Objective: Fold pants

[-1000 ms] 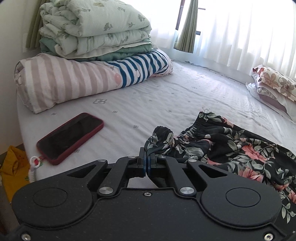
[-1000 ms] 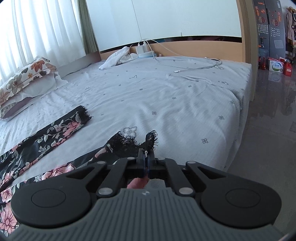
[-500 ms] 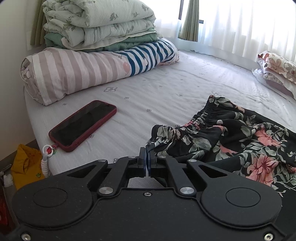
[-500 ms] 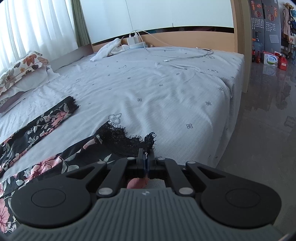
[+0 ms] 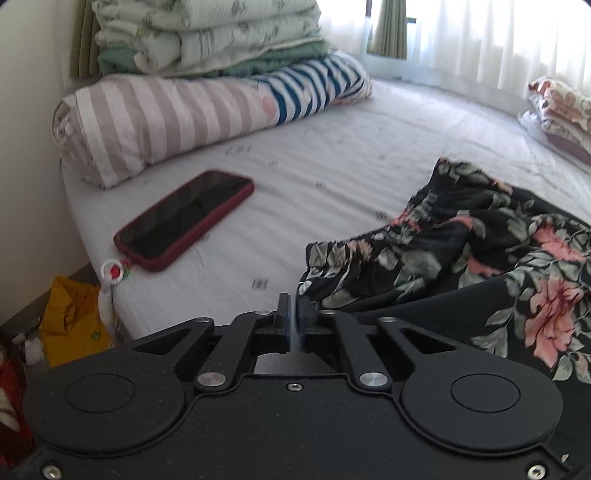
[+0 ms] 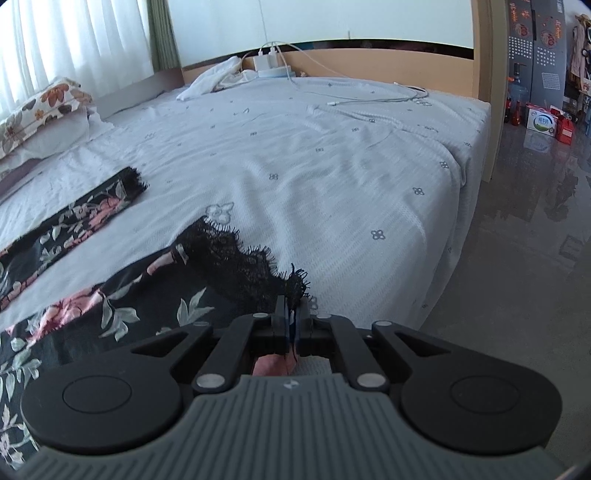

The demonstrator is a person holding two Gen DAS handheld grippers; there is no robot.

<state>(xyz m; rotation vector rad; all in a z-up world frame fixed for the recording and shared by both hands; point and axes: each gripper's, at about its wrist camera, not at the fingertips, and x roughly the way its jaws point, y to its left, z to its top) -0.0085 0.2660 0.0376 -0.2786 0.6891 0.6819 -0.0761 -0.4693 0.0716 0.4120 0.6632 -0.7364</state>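
Black floral pants (image 5: pixel 461 251) lie on the white bed, waistband toward the left wrist view and legs toward the right wrist view (image 6: pixel 122 302). My left gripper (image 5: pixel 294 317) has its jaws close together with a thin gap; the waistband corner (image 5: pixel 314 284) lies just beyond its tips, apparently free. My right gripper (image 6: pixel 292 317) is shut on the black lace hem (image 6: pixel 236 266) of the near leg, at the bed's front edge. The other leg (image 6: pixel 85 218) lies flat farther left.
A red-cased phone (image 5: pixel 184 218) lies left of the waistband. A striped bolster (image 5: pixel 166 118) with folded quilts (image 5: pixel 207 33) stands behind it. Floral pillows (image 6: pixel 40 107) sit by the curtain. Charger cables (image 6: pixel 369 99) lie near the headboard. The floor (image 6: pixel 524 240) is to the right.
The left gripper pulled back toward the bed edge and the waistband slipped out of its jaws onto the bed. The right gripper drew the lace hem slightly nearer the edge.
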